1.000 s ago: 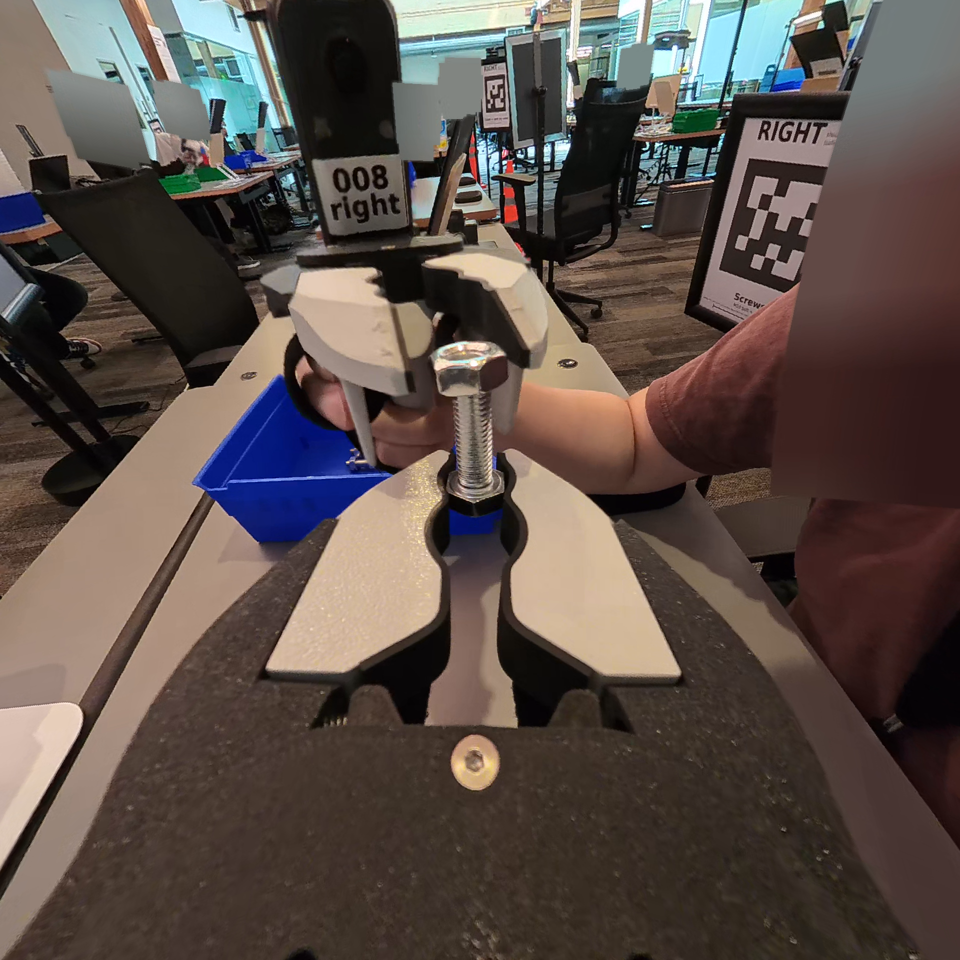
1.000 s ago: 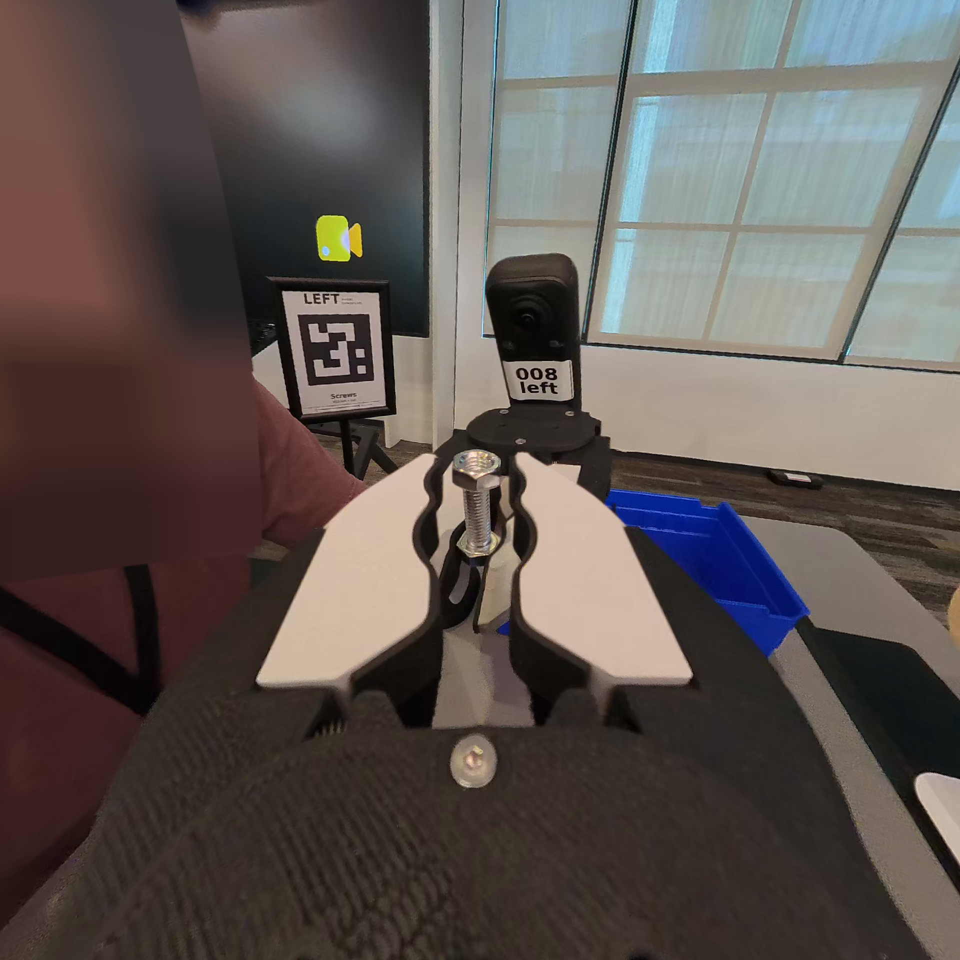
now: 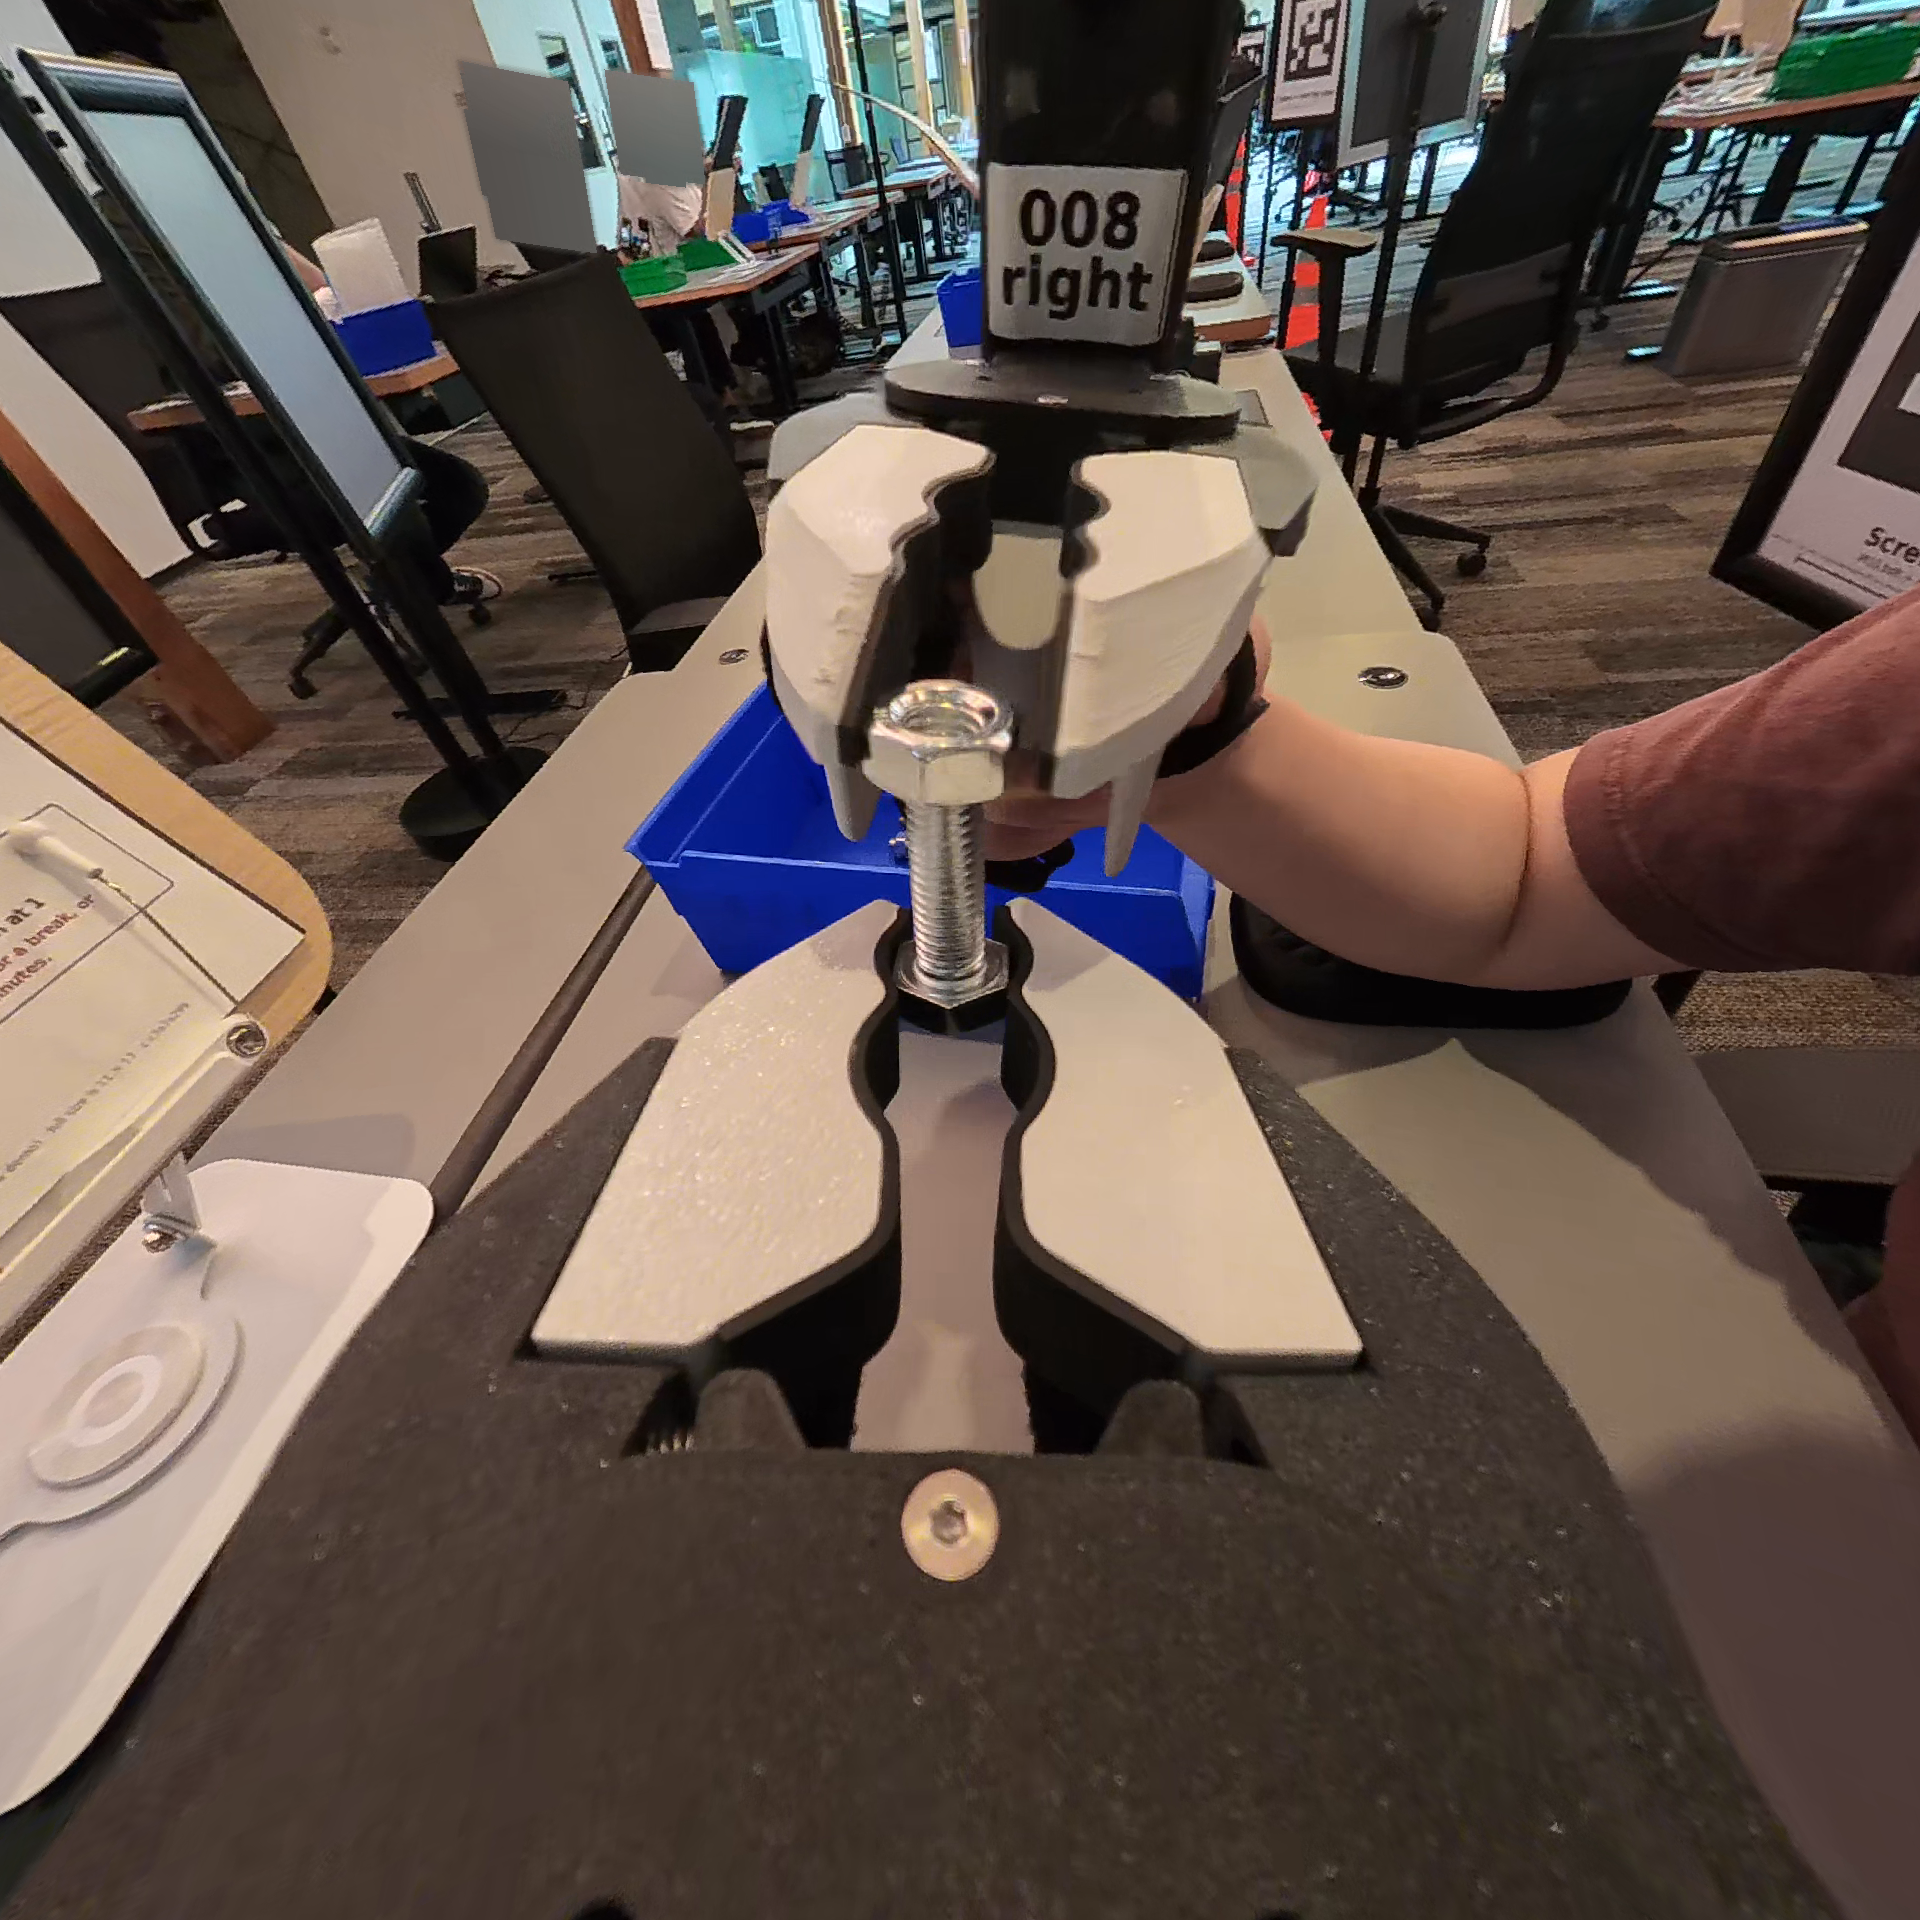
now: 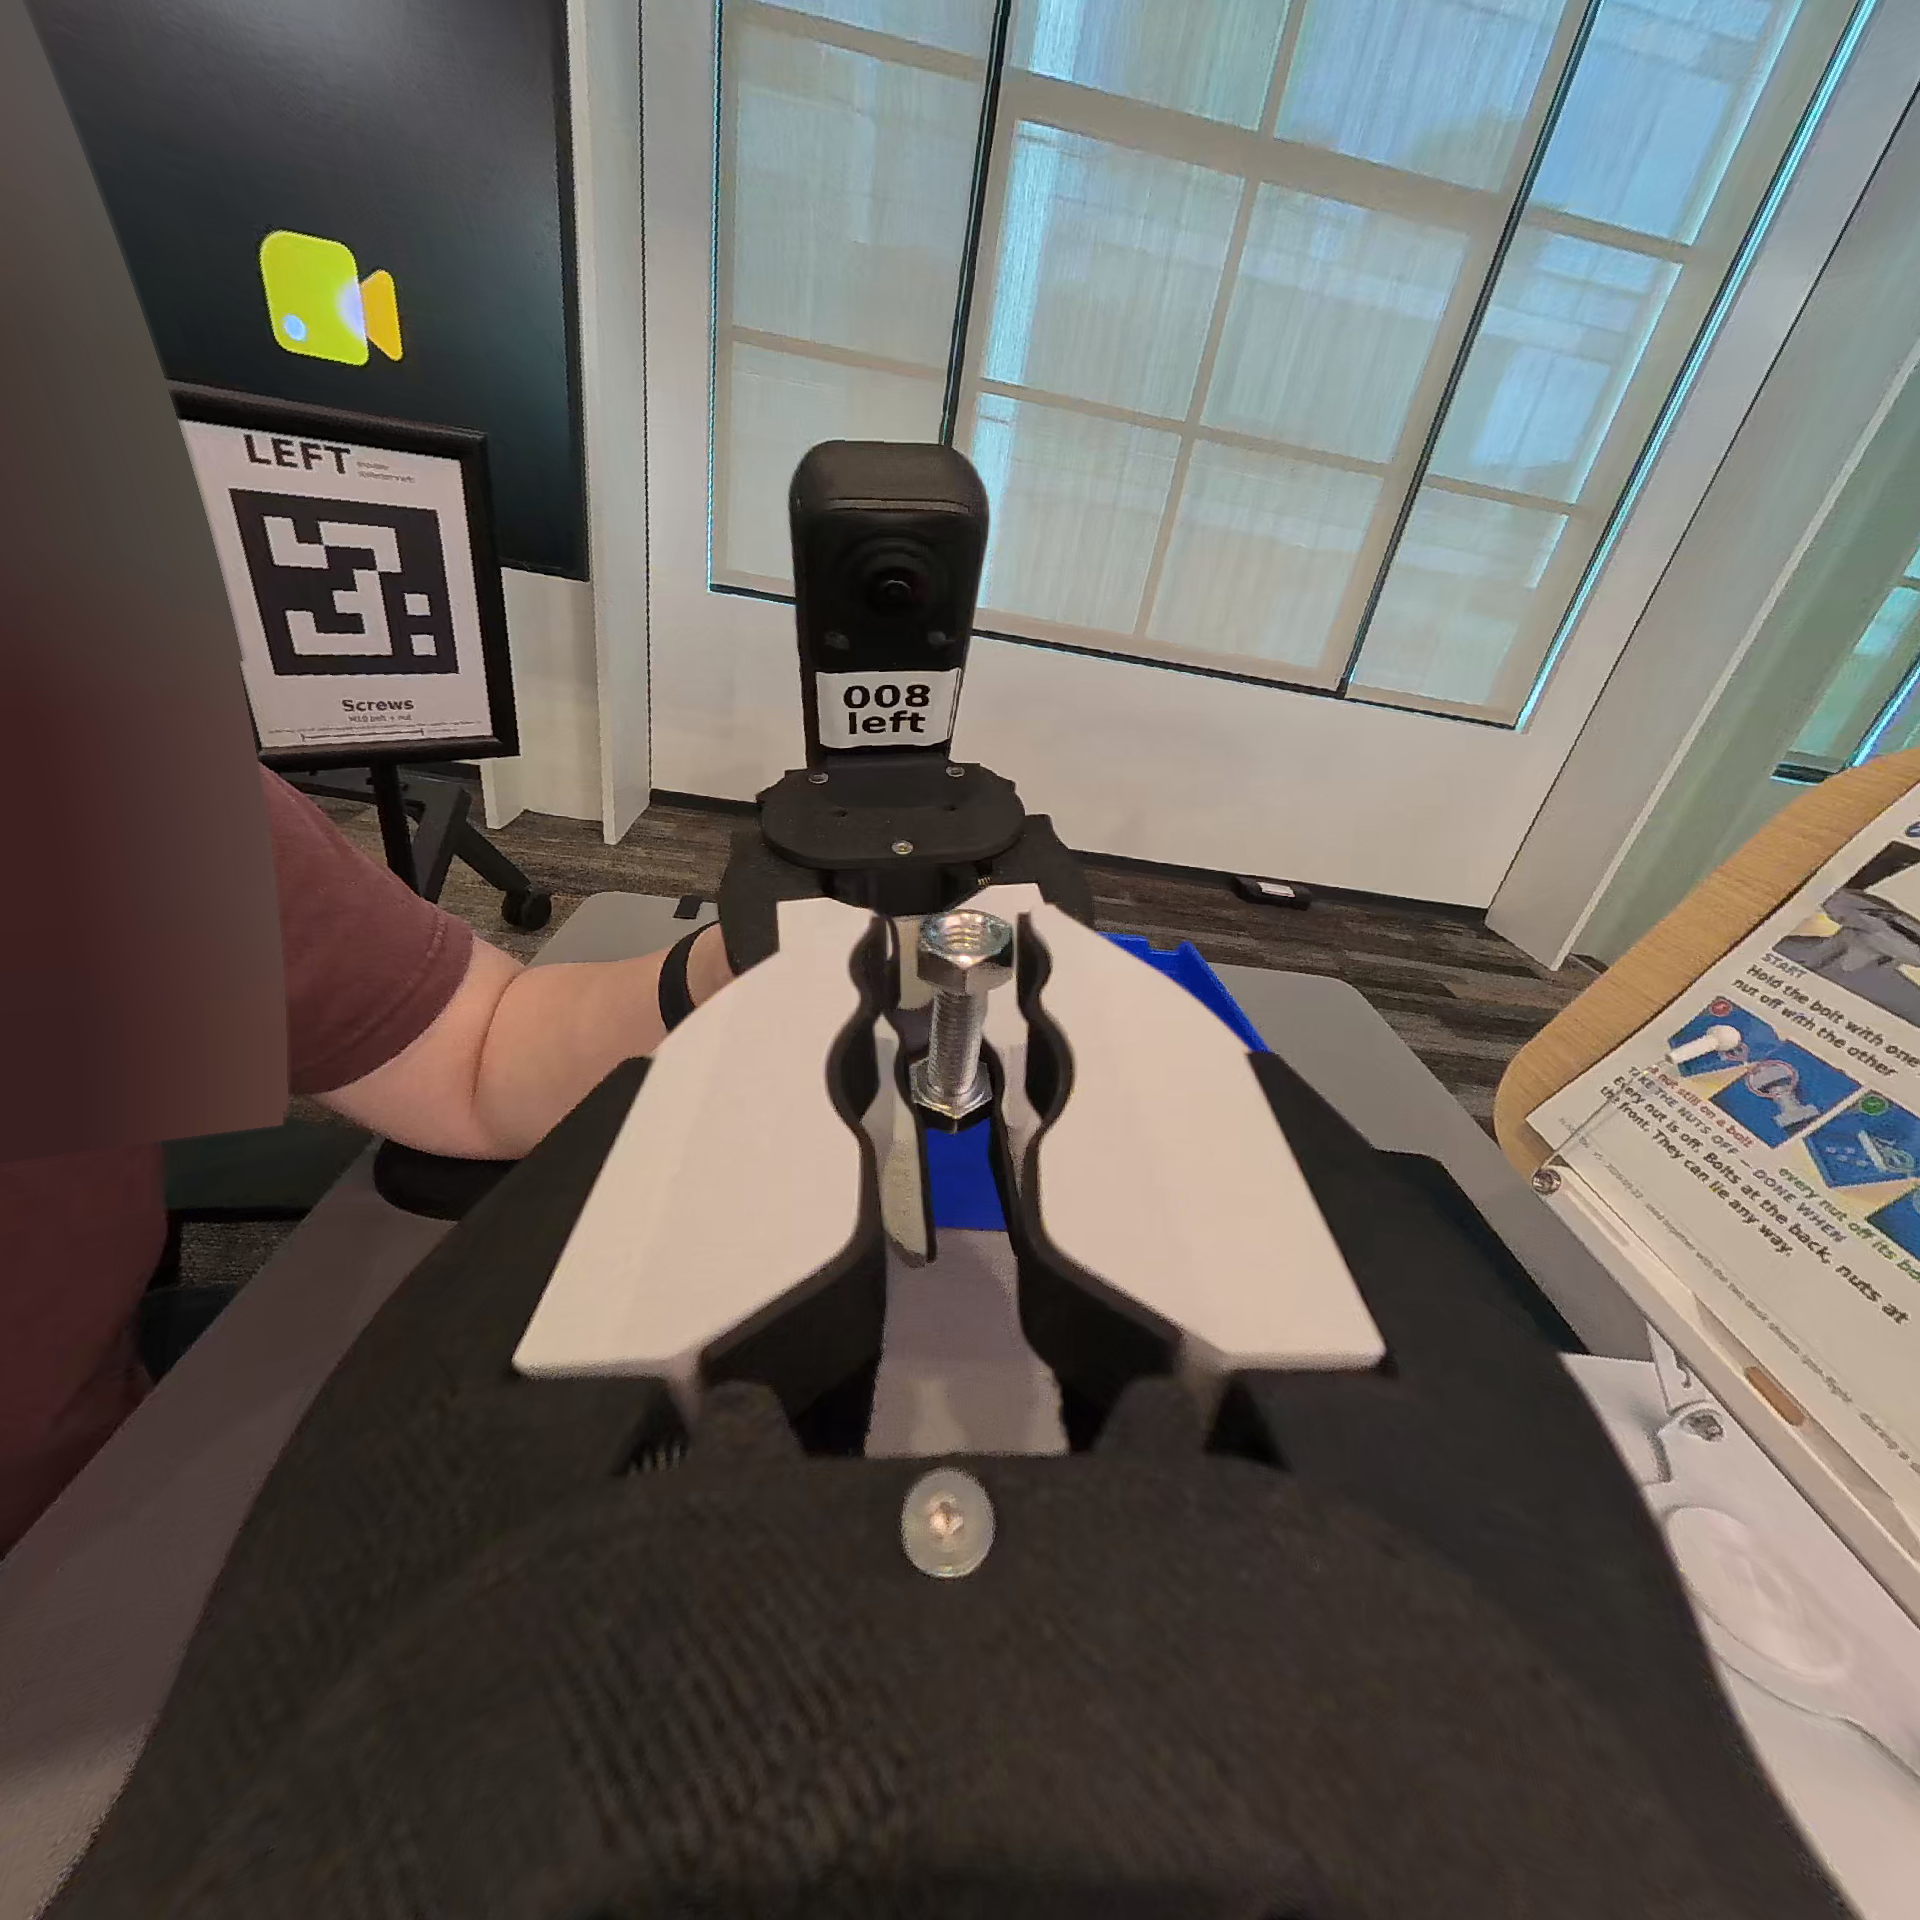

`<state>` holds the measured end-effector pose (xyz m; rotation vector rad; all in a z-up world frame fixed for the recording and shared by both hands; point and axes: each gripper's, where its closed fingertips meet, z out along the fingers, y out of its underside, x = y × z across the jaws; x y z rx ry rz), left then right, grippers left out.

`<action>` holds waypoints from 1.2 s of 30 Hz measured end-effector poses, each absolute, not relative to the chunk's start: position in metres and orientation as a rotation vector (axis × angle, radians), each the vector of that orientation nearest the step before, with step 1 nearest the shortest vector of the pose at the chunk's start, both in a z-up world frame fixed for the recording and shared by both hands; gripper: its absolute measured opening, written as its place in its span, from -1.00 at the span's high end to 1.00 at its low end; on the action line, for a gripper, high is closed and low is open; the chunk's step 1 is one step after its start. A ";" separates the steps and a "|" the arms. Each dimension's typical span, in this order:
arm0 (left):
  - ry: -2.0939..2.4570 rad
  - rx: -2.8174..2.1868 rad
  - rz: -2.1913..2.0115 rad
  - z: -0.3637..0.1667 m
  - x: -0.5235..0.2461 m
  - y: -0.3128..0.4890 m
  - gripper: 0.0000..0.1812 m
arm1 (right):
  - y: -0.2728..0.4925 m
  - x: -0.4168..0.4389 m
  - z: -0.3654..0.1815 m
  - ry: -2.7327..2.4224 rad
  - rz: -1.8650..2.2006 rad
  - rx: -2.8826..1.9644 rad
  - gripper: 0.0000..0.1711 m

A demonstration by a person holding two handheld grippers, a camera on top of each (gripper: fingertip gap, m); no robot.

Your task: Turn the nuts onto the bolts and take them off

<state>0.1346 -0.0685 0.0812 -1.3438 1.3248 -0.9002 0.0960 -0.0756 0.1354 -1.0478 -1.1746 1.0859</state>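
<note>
Right, left wrist view: left tongs (image 3: 948, 925) clamped on nut (image 3: 945, 987), low on upright bolt (image 3: 943, 862), above blue bin (image 3: 769, 862) | right wrist view: right tongs (image 4: 951, 935) flank bolt head, grip unclear | tip: clamp head squarely, twist along the bolt's axis.

Wrist cams face-to-face, bolt (image 3: 943, 831) shared

A blue bin (image 3: 935, 894) sits on the grey table (image 3: 1455, 1195) just ahead of the left gripper (image 3: 948, 997), under its fingertips. A white stand base (image 3: 156, 1403) with a framed instruction sheet (image 3: 94, 1039) lies to that gripper's left. Black office chairs (image 3: 613, 457) and desks fill the room beyond it. Beyond the right gripper (image 4: 951, 1023) stands a large paned window (image 4: 1247, 364), with a framed marker sign (image 4: 348, 582) to its left.
</note>
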 end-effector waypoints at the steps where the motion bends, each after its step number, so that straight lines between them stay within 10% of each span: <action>1: 1.321 -1.347 -0.898 0.081 0.134 -0.068 0.84 | -0.076 0.095 0.136 -1.173 1.081 -1.044 0.66; 36: 1.119 -1.522 -1.002 0.072 0.111 -0.024 0.85 | -0.040 0.133 0.117 -1.257 0.556 -1.228 0.68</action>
